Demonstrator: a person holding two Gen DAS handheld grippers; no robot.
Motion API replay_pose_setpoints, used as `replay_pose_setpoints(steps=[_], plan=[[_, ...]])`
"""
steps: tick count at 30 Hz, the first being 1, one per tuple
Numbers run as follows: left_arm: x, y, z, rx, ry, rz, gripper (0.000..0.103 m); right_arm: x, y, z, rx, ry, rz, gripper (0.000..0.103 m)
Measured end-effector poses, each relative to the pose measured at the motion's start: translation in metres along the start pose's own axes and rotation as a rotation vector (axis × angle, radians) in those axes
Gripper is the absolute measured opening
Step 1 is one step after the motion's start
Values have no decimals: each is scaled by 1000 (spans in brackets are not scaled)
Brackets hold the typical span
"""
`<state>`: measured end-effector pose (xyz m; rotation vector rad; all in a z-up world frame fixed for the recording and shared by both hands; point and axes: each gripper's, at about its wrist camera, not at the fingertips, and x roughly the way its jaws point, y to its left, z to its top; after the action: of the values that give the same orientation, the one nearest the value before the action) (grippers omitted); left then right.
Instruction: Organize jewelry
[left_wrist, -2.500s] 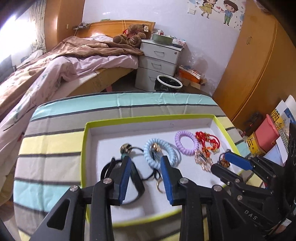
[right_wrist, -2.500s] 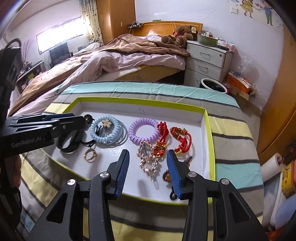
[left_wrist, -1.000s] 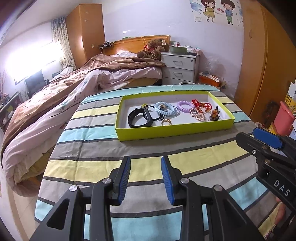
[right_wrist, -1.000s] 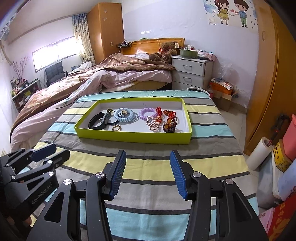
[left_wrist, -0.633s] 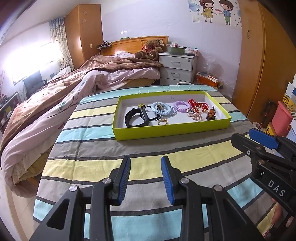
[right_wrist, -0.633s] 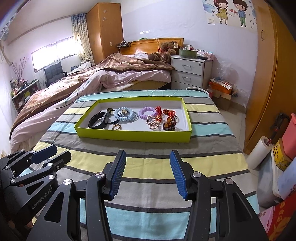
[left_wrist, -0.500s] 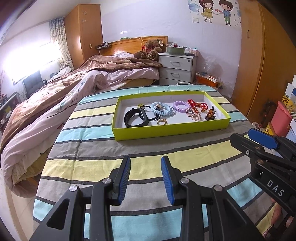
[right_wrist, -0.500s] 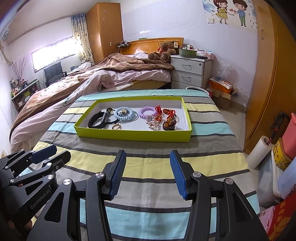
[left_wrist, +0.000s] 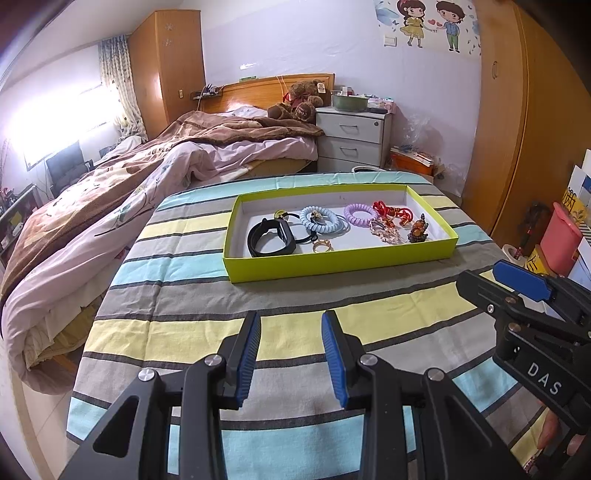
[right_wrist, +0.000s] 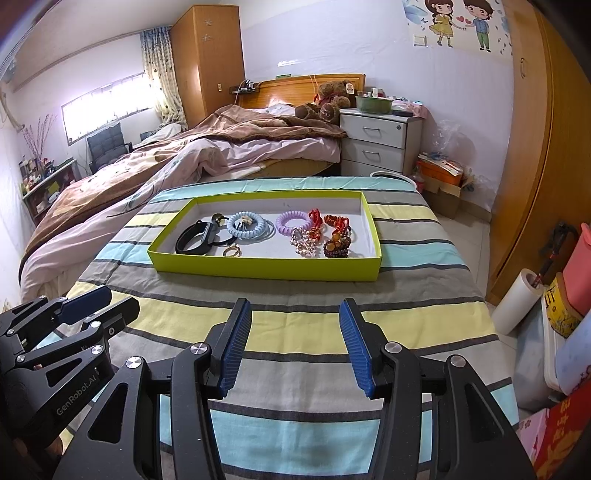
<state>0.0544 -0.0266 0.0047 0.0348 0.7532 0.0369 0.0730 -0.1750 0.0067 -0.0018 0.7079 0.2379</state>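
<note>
A lime-green tray (left_wrist: 332, 264) (right_wrist: 258, 267) sits on the far half of the striped table. It holds a black band (left_wrist: 271, 240) (right_wrist: 194, 238), a blue coil tie (left_wrist: 319, 219) (right_wrist: 245, 225), a purple coil tie (left_wrist: 358, 212) (right_wrist: 293, 223), a gold ring (left_wrist: 322, 244) (right_wrist: 232, 252), red knotted cords (left_wrist: 393, 214) (right_wrist: 334, 223), a gold chain (left_wrist: 386, 232) (right_wrist: 304, 242) and a brown beaded piece (left_wrist: 417, 234) (right_wrist: 336, 247). My left gripper (left_wrist: 290, 354) is open and empty, well short of the tray. My right gripper (right_wrist: 293, 345) is open and empty, also near the table's front.
The striped cloth (left_wrist: 295, 306) covers the table. A bed (left_wrist: 147, 173) lies to the left, a white nightstand (left_wrist: 351, 140) behind, a wooden wardrobe (left_wrist: 517, 129) on the right. Boxes, a pink bin (left_wrist: 563, 240) and a paper roll (right_wrist: 517, 299) crowd the floor at right.
Both grippers have drawn back from over the tray to the table's front, open and empty. Over the last half second they barely move.
</note>
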Motion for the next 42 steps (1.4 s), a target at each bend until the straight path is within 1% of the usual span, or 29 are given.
replay_pose_setpoints(steps=[42], plan=[[-2,2,0,-7,10,-15,34,-2,2,-1,0,0,-1,50]])
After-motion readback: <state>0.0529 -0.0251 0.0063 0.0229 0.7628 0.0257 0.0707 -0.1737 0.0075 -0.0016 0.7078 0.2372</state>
